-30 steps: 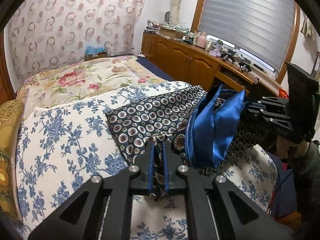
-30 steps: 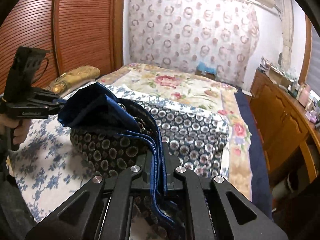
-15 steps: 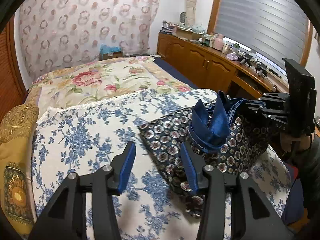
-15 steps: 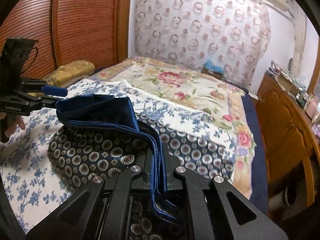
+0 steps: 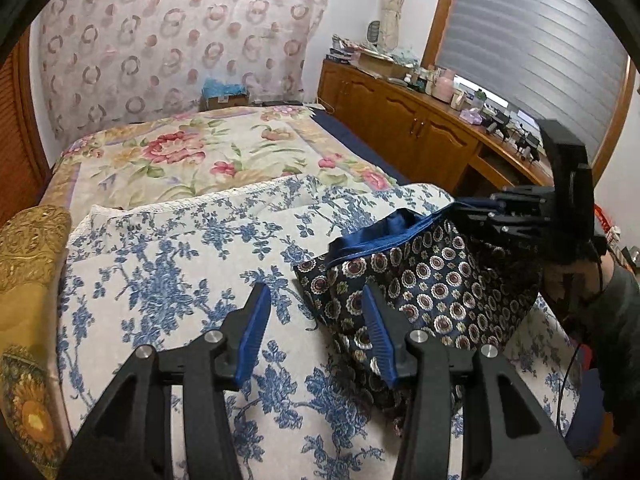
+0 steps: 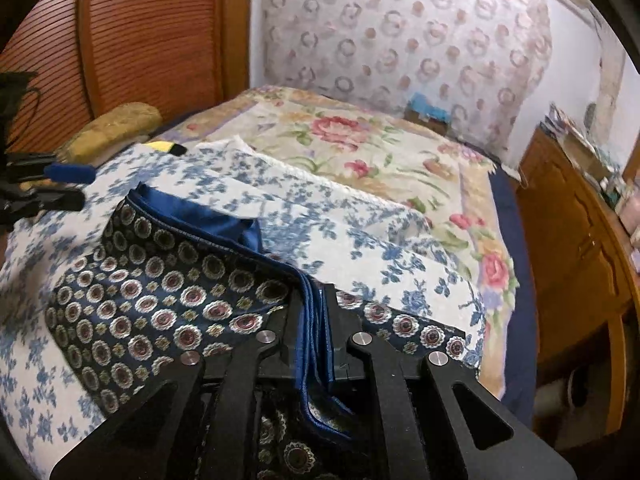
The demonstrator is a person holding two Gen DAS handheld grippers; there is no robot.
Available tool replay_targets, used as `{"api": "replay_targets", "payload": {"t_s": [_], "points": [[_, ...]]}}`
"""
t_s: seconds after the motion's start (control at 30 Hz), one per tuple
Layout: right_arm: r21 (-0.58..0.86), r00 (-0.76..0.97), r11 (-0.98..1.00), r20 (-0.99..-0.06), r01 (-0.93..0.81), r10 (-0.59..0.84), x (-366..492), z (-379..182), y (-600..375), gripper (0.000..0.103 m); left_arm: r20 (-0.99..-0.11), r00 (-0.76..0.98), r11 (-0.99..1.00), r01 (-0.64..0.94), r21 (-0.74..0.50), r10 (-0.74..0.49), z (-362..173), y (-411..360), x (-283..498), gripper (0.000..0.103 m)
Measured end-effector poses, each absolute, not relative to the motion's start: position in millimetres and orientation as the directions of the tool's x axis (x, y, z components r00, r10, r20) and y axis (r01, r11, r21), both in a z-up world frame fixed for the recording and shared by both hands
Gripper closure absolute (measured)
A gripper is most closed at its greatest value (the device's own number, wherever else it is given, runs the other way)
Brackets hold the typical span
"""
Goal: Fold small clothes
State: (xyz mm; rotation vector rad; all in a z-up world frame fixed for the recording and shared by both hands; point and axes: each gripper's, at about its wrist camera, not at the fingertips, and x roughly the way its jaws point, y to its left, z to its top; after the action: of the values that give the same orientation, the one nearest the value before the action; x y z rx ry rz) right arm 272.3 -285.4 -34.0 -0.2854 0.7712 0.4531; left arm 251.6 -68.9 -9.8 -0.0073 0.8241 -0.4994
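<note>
A dark navy garment with a round medallion print and blue satin lining (image 5: pixel 420 284) lies folded on the blue-flowered bedspread (image 5: pixel 168 280). My left gripper (image 5: pixel 316 328) is open and empty, its right finger just over the garment's left edge. My right gripper (image 6: pixel 316 320) is shut on the garment's blue-edged hem (image 6: pixel 316 332); the cloth (image 6: pixel 168 288) spreads out to its left. In the left wrist view the right gripper (image 5: pixel 472 216) holds the garment's far right corner. In the right wrist view the left gripper (image 6: pixel 64 186) shows at the far left, open.
A gold cushion (image 5: pixel 28 248) lies at the bed's left edge. A rose-patterned quilt (image 5: pixel 208 156) covers the far bed. A wooden cabinet (image 5: pixel 420 136) with cluttered top runs along the right. Wooden slatted doors (image 6: pixel 132 40) stand on the left.
My left gripper opened, let go of the garment and drew back to the left. The right gripper lowered the garment, which now lies flatter on the bedspread.
</note>
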Motion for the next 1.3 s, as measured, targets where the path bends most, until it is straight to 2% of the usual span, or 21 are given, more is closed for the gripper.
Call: {"api": "replay_targets", "payload": {"t_s": [0.03, 0.13, 0.23, 0.43, 0.57, 0.73, 1.13, 1.17, 1.27, 1.3], "points": [[-0.083, 0.639, 0.879, -0.718, -0.47, 0.274, 274.1, -32.5, -288.2, 0.078, -0.707, 0.564, 0.884, 0.425, -0.196, -0.428, -11.9, -71.1, 254.0, 0.057], [-0.085, 0.683, 0.908, -0.689, -0.411, 0.244, 272.6, -20.0, -297.6, 0.059, -0.726, 0.536, 0.877, 0.439, -0.197, -0.431, -22.1, -79.2, 263.7, 0.057], [-0.08, 0.718, 0.928, -0.659, -0.365, 0.226, 262.1, -5.7, -309.7, 0.049, -0.745, 0.514, 0.874, 0.445, -0.192, -0.426, -30.7, -85.4, 273.2, 0.057], [-0.058, 0.73, 0.953, -0.656, -0.299, 0.189, 234.0, 0.3, -341.2, 0.039, -0.774, 0.483, 0.874, 0.45, -0.182, -0.409, -45.7, -92.5, 288.0, 0.057], [-0.051, 0.69, 0.97, -0.712, -0.236, 0.131, 226.7, -26.3, -361.7, 0.038, -0.785, 0.468, 0.872, 0.454, -0.181, -0.406, -53.7, -96.5, 294.5, 0.057], [0.027, 0.638, 0.981, -0.757, -0.191, 0.145, 233.9, -57.7, -382.1, 0.038, -0.79, 0.452, 0.867, 0.461, -0.192, -0.415, -60.9, -99.7, 300.7, 0.057], [0.145, 0.593, 0.96, -0.761, -0.24, 0.264, 251.4, -77.6, -379.5, 0.04, -0.775, 0.432, 0.839, 0.496, -0.223, -0.462, -62.8, -108.1, 310.1, 0.057], [0.152, 0.59, 0.957, -0.759, -0.249, 0.274, 251.5, -77.9, -378.8, 0.041, -0.774, 0.432, 0.838, 0.498, -0.223, -0.463, -62.8, -108.4, 310.4, 0.058], [0.15, 0.594, 0.954, -0.754, -0.262, 0.281, 249.5, -78.6, -376.8, 0.047, -0.769, 0.426, 0.831, 0.504, -0.236, -0.477, -62.9, -110.5, 311.5, 0.069], [0.156, 0.593, 0.951, -0.751, -0.268, 0.291, 249.1, -79.3, -376.8, 0.052, -0.766, 0.422, 0.826, 0.507, -0.245, -0.486, -62.8, -111.2, 311.5, 0.075]]}}
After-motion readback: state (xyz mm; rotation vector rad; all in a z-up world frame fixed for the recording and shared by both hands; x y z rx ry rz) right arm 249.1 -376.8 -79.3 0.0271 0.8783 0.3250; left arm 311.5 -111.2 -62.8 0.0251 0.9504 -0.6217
